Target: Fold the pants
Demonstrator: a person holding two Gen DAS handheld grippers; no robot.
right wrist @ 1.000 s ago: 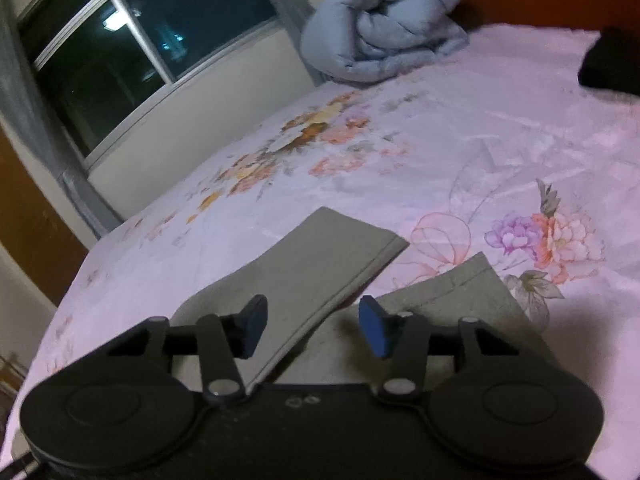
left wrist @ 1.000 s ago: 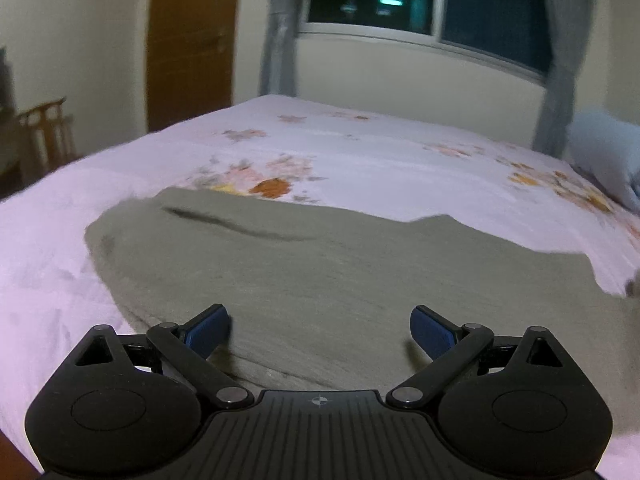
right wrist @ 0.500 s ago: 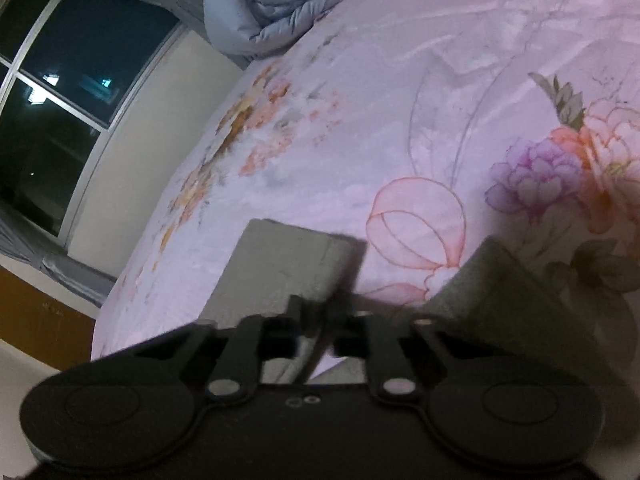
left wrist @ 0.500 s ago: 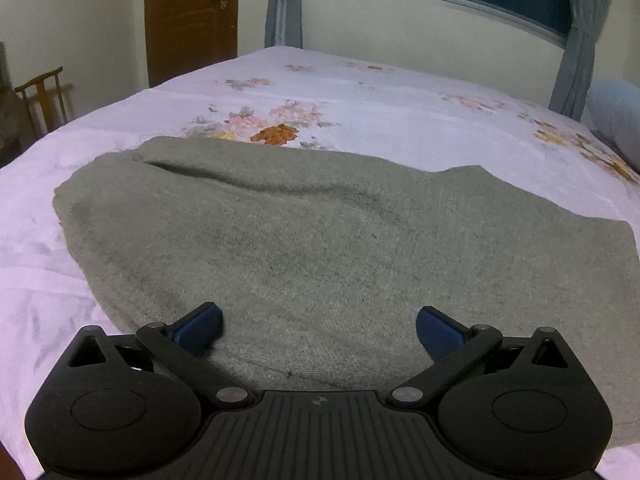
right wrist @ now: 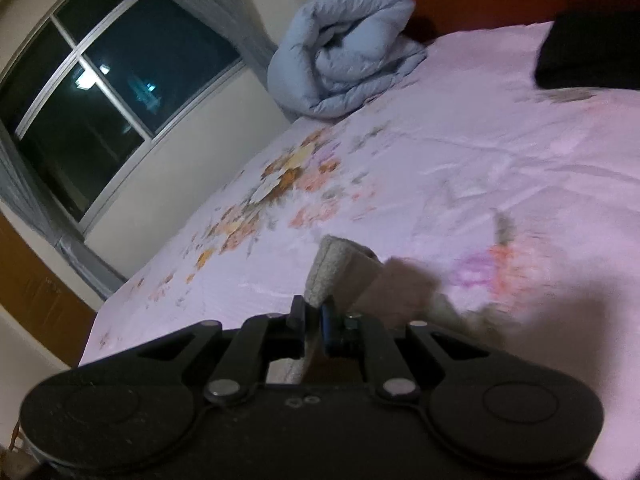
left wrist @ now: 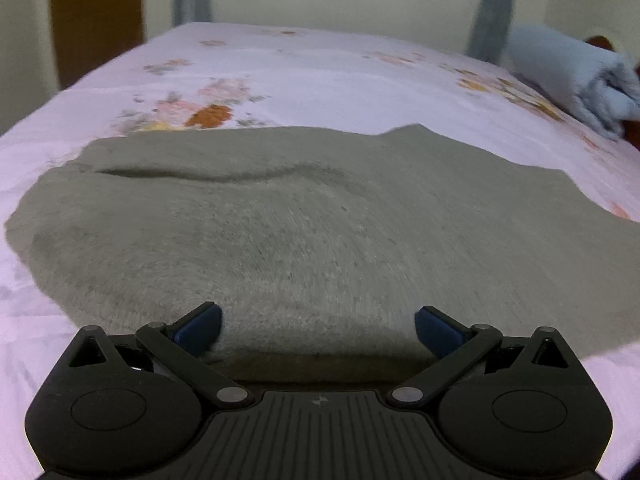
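Lifted since a second ago, one hem of the grey-green knitted pants [right wrist: 332,268] is sitting pinched in the right gripper [right wrist: 313,320] above the pink floral bedsheet [right wrist: 480,152]. Left gripper [left wrist: 318,326] is hovering wide open, holding nothing, over the pants' broad end [left wrist: 300,232] (rolled pale-blue duvet [right wrist: 344,56] lying near the dark window [right wrist: 100,100]).

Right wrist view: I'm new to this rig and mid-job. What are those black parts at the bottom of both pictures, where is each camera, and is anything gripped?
The black parts are hand-held two-finger grippers, one in each of a person's hands; no robot arm. Each picture comes from a fisheye camera on its gripper, looking forward along the fingers.

Right wrist view: the right gripper is shut on a lifted fold of the grey pants, above the pink floral bedsheet. A rolled light-blue quilt lies by the window.

Left wrist view: the left gripper is wide open, its blue pads either side of the near edge of the pants, which lie spread on the sheet. Whether the pads touch the cloth is unclear; nothing is gripped there.
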